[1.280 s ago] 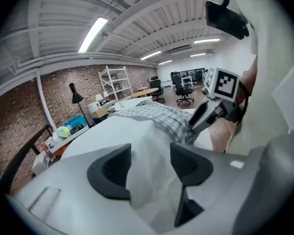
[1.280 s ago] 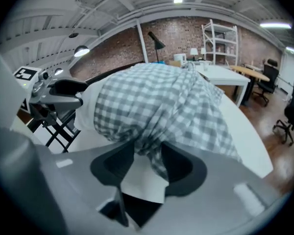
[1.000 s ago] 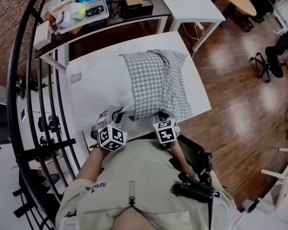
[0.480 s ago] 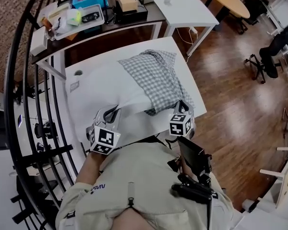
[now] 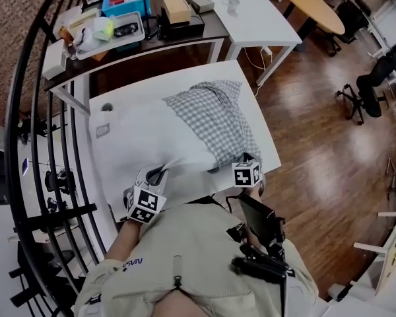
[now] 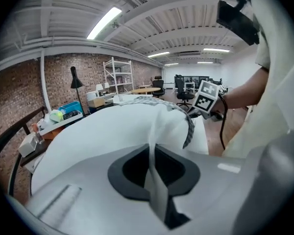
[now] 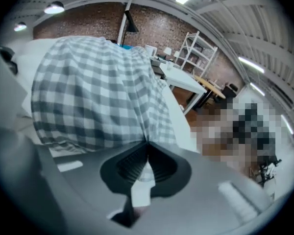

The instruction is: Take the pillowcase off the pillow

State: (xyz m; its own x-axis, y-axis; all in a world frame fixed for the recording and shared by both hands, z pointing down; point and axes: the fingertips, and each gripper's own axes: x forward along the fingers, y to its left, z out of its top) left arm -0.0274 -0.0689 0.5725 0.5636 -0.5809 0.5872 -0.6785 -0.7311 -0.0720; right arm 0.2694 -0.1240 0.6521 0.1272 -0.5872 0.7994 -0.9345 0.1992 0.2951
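- Within the last second both claws have clamped shut and drawn apart, and the right claw (image 5: 243, 158) has shifted rightward.
- More white pillow (image 5: 138, 134) shows; the checked pillowcase (image 5: 214, 121) covers its far-right part on the bench (image 5: 257, 121), so stripping looks about halfway.
- The left claw (image 5: 156, 174) is pressed together on a pillow fold.
- The right claw pinches the pillowcase's edge.
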